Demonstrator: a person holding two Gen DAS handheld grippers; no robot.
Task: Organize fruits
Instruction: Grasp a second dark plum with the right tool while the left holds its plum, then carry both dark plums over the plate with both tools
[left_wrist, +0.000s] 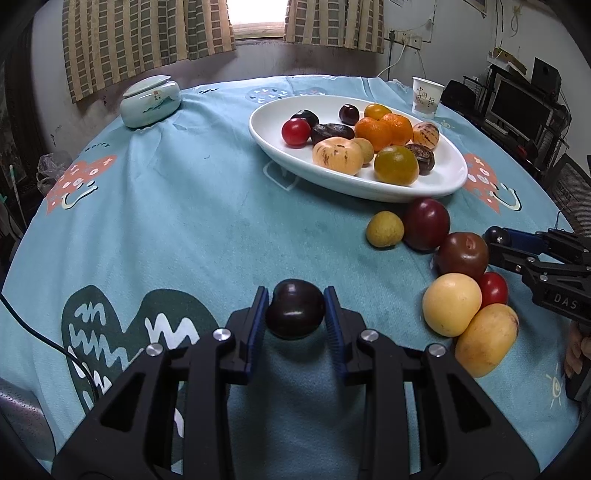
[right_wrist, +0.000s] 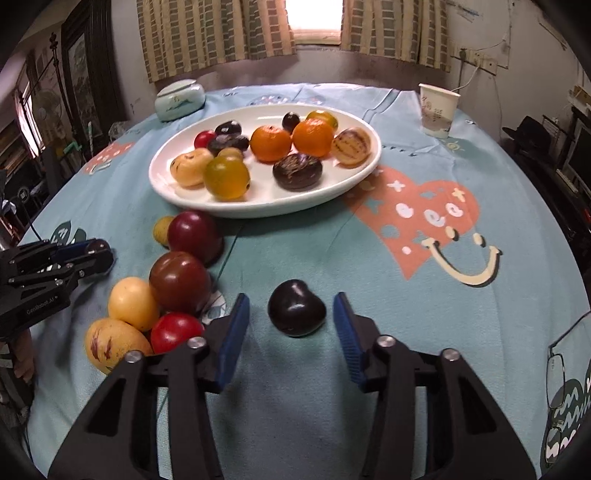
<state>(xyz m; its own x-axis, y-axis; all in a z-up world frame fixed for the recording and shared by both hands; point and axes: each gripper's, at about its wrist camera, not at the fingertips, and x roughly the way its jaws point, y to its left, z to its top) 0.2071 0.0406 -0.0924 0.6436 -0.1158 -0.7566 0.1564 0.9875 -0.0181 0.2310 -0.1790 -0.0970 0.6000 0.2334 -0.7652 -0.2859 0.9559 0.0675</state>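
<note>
My left gripper (left_wrist: 295, 291) is shut on a dark plum (left_wrist: 294, 314) just above the blue cloth. A second dark plum (right_wrist: 296, 314) lies on the cloth between the blue pads (right_wrist: 236, 332) of my right gripper (right_wrist: 291, 296), with a gap on each side, so it is open. The white oval plate (left_wrist: 266, 136) behind holds oranges, plums, a red tomato and several striped yellow fruits. Loose fruit lies between the grippers: a dark red plum (left_wrist: 426, 223), a brown-red plum (left_wrist: 463, 256), a small yellow-green fruit (left_wrist: 385, 229), a red tomato (left_wrist: 493, 290) and two yellow fruits (left_wrist: 451, 304).
A lidded pale ceramic jar (left_wrist: 149, 99) stands at the far left of the table and a paper cup (left_wrist: 426, 96) at the far right behind the plate. A black cable (left_wrist: 55, 347) crosses the cloth at the near left. Shelves and monitors stand beyond the right edge.
</note>
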